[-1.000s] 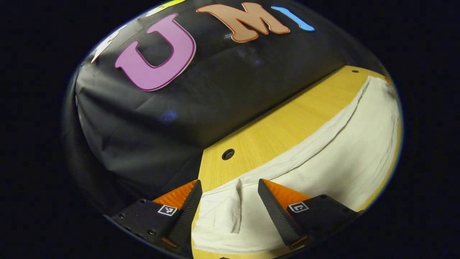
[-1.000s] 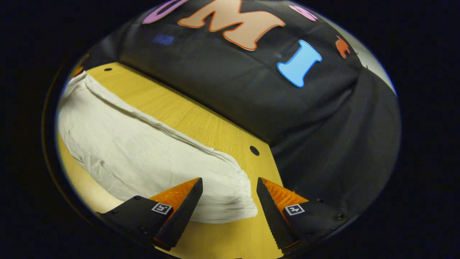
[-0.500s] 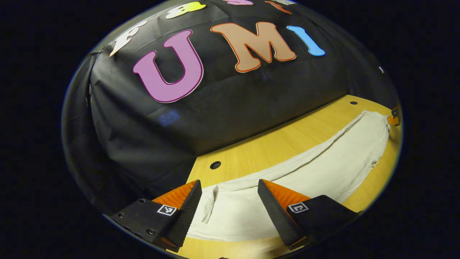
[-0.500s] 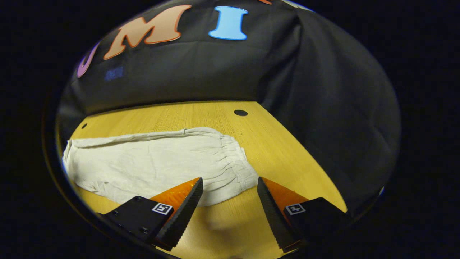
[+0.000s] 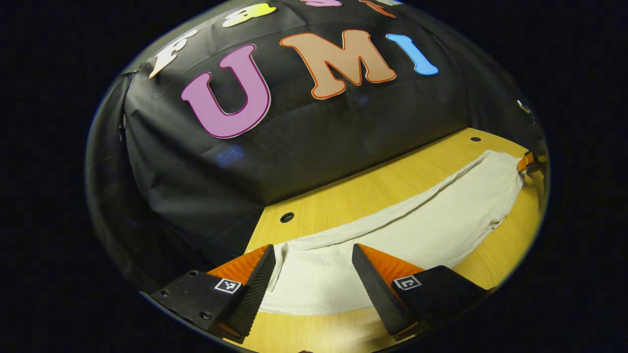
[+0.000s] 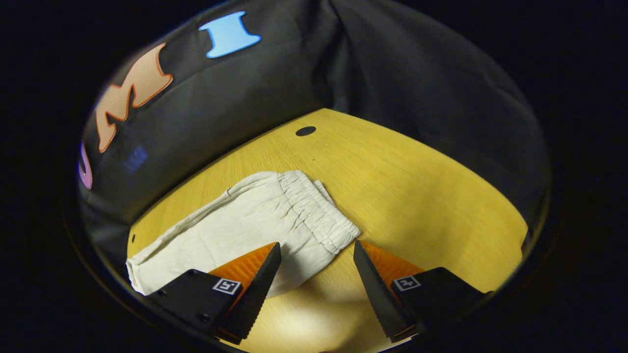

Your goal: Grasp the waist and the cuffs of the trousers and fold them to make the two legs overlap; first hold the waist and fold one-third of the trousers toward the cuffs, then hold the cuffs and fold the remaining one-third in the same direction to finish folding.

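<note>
Cream trousers point(image 5: 417, 225) lie flat along the wooden table point(image 5: 373, 191), legs overlapped. In the left gripper view the cuff end point(image 5: 314, 279) lies just beyond my open left gripper point(image 5: 314, 257), which holds nothing. The far waist end reaches toward the other gripper point(image 5: 530, 163) at the right rim. In the right gripper view the trousers point(image 6: 235, 230) stretch to the lower left, and the elastic waistband point(image 6: 316, 213) sits just ahead of my open right gripper point(image 6: 316, 252), hovering above its near corner with nothing between the fingers.
The table point(image 6: 417, 186) has small round holes point(image 6: 305, 131) point(image 5: 287, 217) near its far corners. The black cloth wall point(image 5: 294, 137) closes the table's far side. Bare wood lies to the right of the waistband in the right gripper view.
Both grippers have pulled up and back from the trousers. The right gripper has swung so the waistband now lies diagonally ahead. Both stayed open.
</note>
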A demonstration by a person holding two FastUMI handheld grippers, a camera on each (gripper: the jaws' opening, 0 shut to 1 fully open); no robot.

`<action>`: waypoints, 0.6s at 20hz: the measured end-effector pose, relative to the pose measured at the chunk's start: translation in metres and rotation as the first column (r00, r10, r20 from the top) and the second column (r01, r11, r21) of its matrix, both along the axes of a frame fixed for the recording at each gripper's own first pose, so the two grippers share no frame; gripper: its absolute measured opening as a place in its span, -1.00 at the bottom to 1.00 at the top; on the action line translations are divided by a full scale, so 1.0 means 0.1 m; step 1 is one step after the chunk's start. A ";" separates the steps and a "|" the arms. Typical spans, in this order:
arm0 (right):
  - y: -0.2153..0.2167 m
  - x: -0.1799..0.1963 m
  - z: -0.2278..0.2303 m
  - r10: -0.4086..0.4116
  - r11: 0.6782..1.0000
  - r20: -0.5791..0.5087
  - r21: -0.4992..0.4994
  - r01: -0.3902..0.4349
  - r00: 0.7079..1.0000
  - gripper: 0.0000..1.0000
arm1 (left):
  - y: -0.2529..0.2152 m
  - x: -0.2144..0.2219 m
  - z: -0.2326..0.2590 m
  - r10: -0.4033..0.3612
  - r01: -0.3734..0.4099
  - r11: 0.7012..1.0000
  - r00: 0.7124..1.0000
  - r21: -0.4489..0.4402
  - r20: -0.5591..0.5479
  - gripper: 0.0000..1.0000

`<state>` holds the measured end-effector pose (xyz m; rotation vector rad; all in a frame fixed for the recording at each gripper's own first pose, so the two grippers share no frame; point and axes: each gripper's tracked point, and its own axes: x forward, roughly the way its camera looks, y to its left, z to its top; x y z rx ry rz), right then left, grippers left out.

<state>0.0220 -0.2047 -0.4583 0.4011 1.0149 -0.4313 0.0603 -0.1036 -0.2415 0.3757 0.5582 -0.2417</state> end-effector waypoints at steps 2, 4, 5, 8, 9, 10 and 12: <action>-0.05 0.11 -0.01 -0.045 0.998 0.031 0.036 0.043 0.999 0.84 | -0.04 -0.05 0.02 0.003 -0.003 1.000 1.000 0.001 -0.001 0.92; -0.11 0.11 0.02 -0.082 0.994 0.045 0.070 0.079 0.996 0.75 | -0.08 -0.09 0.03 0.003 -0.003 1.000 1.000 0.008 -0.002 0.93; -0.16 0.09 0.03 -0.102 0.991 0.036 0.085 0.099 0.994 0.49 | -0.10 -0.10 0.04 0.003 -0.003 1.000 1.000 0.012 -0.003 0.93; -0.24 0.03 0.03 -0.145 0.977 0.007 0.160 0.142 0.989 0.00 | -0.18 -0.15 0.03 0.007 -0.007 1.000 1.000 0.012 -0.004 0.93; -0.26 0.04 0.03 -0.145 0.974 0.001 0.176 0.143 0.989 -0.24 | -0.21 -0.17 0.03 0.011 -0.011 1.000 1.000 0.010 -0.007 0.93; -0.26 0.06 0.02 -0.145 0.974 0.005 0.178 0.142 0.989 -0.45 | -0.23 -0.18 0.01 0.014 -0.014 1.000 1.000 0.010 -0.012 0.92; -0.28 0.05 0.03 -0.104 0.982 0.009 0.160 0.102 0.994 -0.60 | -0.29 -0.20 0.02 0.021 -0.021 1.000 1.000 0.004 -0.014 0.94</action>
